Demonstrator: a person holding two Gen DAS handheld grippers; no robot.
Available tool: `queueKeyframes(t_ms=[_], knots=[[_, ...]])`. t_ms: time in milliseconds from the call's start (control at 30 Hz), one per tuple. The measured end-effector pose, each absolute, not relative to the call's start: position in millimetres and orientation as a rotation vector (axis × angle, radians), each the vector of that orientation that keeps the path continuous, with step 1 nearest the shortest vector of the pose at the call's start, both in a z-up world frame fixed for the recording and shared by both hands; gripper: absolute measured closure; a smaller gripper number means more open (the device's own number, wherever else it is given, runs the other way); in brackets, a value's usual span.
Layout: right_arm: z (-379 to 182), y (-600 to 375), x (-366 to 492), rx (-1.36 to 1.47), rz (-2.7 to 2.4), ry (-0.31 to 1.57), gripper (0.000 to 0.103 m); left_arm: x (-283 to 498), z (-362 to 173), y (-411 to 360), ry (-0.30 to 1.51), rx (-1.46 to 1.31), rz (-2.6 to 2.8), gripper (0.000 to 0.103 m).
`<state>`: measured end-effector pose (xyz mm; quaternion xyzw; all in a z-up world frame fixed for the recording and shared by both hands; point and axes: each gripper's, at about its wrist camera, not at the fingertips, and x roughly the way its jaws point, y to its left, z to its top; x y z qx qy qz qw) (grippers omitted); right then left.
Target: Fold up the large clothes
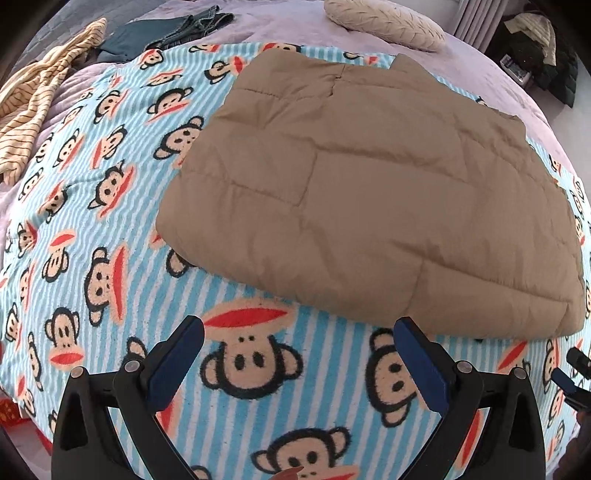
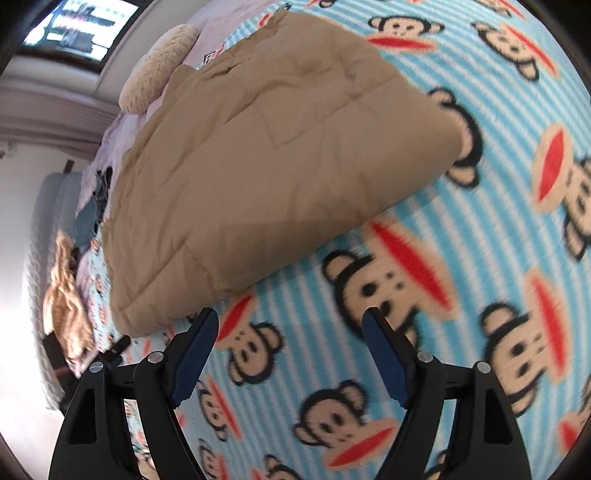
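Observation:
A tan quilted padded garment (image 1: 369, 192) lies folded into a thick rectangle on a blue striped blanket with monkey faces (image 1: 85, 206). My left gripper (image 1: 299, 328) is open and empty, just in front of the garment's near edge. In the right wrist view the same garment (image 2: 266, 162) lies ahead and to the left. My right gripper (image 2: 290, 317) is open and empty, just off the garment's near corner, above the blanket (image 2: 461, 258). The right gripper's tip also shows at the right edge of the left wrist view (image 1: 570, 373).
A yellow striped garment (image 1: 40, 96) and dark jeans (image 1: 173, 29) lie at the back left of the bed. A cream pillow (image 1: 384, 22) lies at the back. Dark clothes (image 1: 543, 55) are piled off the bed at the far right.

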<state>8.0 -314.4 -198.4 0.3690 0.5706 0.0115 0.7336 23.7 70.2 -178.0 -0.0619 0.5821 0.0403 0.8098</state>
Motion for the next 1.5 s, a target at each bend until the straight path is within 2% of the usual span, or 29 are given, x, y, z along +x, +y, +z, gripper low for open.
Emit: queueKeyframes(t_ms=[33,67,100,333,767,1233,1267,1300,1333,1367,1400,1433,1500], knots=[[-200,-312,7,0.844,0.027,1.247,0.018,22,-178,72,1.244,-0.134,0.079,0.000],[-202,-311,7,0.875,0.028,1.239,0.011,21,-178,74,1.245,-0.136,0.073,0.000],[-203,-310,5,0.900,0.029,1.227,0.001,20,-178,77,1.248,-0.140,0.070,0.000],[-208,-310,-2,1.017,0.011,1.160,0.000,18,-188,98,1.278,-0.215,0.043,0.000],[-232,-328,8,1.299,0.105,1.060,0.000,29,-211,163,1.147,-0.794,-0.102,0.000],[-272,-314,72,1.488,0.207,0.965,0.000,101,-245,162,1.117,-0.879,-0.073,0.002],[-273,-313,75,1.487,0.202,0.970,0.000,104,-247,161,1.115,-0.892,-0.070,0.008],[-274,-312,76,1.489,0.192,0.975,0.001,107,-249,160,1.118,-0.897,-0.067,0.028],[-274,-312,75,1.499,0.184,0.975,0.009,110,-251,161,1.124,-0.907,-0.072,0.051],[-275,-314,73,1.504,0.173,0.984,0.021,111,-251,163,1.116,-0.935,-0.100,0.062],[-277,-315,71,1.491,0.136,1.028,0.054,110,-249,166,1.104,-0.945,-0.110,0.074],[-279,-317,68,1.493,0.125,1.040,0.063,110,-244,166,1.090,-0.926,-0.122,0.080],[-276,-318,64,1.499,0.150,1.017,0.075,106,-229,161,1.068,-0.840,-0.148,0.085]])
